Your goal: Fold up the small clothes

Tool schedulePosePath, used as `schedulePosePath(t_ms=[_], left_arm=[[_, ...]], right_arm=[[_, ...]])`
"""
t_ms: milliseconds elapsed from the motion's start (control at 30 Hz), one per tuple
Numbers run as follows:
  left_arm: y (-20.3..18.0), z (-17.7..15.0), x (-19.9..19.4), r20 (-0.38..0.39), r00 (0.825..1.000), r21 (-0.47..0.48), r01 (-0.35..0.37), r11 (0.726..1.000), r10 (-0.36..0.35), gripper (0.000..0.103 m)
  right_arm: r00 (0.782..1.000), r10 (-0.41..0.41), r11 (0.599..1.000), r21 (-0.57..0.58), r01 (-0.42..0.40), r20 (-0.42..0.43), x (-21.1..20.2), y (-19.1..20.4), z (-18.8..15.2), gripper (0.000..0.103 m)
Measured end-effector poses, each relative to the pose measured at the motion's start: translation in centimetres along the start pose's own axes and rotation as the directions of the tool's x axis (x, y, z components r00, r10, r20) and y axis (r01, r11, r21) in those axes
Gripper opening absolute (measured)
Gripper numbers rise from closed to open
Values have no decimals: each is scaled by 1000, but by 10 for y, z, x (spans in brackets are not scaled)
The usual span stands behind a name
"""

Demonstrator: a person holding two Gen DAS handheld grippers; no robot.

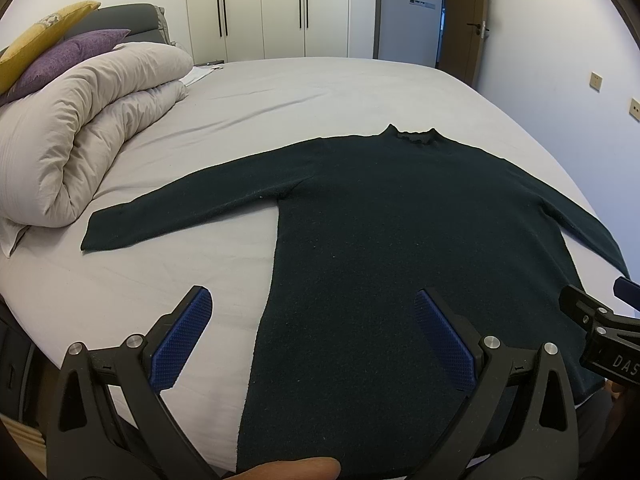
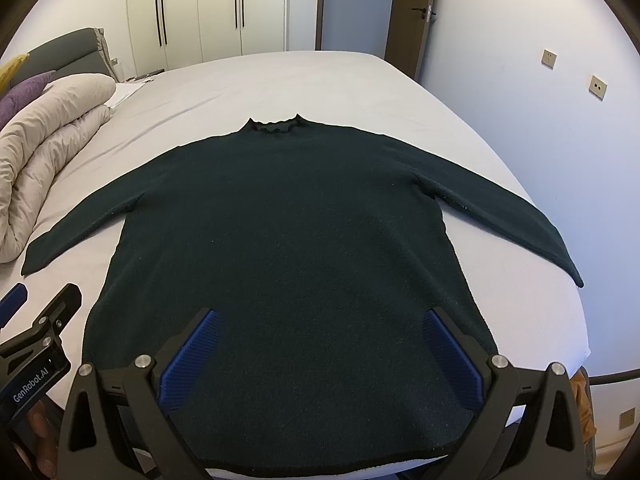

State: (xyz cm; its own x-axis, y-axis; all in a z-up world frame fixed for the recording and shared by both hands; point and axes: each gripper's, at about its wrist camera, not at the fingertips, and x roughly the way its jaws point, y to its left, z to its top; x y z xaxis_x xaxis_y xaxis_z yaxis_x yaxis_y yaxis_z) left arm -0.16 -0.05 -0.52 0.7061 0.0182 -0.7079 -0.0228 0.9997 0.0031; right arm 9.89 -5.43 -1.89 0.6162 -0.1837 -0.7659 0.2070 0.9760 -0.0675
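Where dark sweater [image 2: 288, 240] lies flat on grey bed [image 1: 280, 92], left tongs [image 1: 312, 328], right tongs [image 2: 320, 344] both released, wardrobes [image 1: 264, 8] behind.

We find both cameras mounted behind their own fingers, low over the near edge of the bed [image 1: 360, 80], facing along it toward the wardrobe [image 1: 260, 8] and the door [image 2: 408, 20]. The left wrist view sits over the sweater's [image 1: 380, 220] left hem; the right wrist view is centred on its hem. Both share the whole sweater, the rolled duvet [image 2: 48, 128], and each catches the other gripper at its frame edge.
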Motion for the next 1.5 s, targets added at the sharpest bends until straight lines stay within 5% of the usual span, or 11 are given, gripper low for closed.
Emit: schedulePosePath(t_ms=[1500], left_arm=[[11,-7,8,-10,1000,-18,9,1000,-10,103]], right_arm=[[1000,-5,1000,-15,5,-4,3,6,-2,103]])
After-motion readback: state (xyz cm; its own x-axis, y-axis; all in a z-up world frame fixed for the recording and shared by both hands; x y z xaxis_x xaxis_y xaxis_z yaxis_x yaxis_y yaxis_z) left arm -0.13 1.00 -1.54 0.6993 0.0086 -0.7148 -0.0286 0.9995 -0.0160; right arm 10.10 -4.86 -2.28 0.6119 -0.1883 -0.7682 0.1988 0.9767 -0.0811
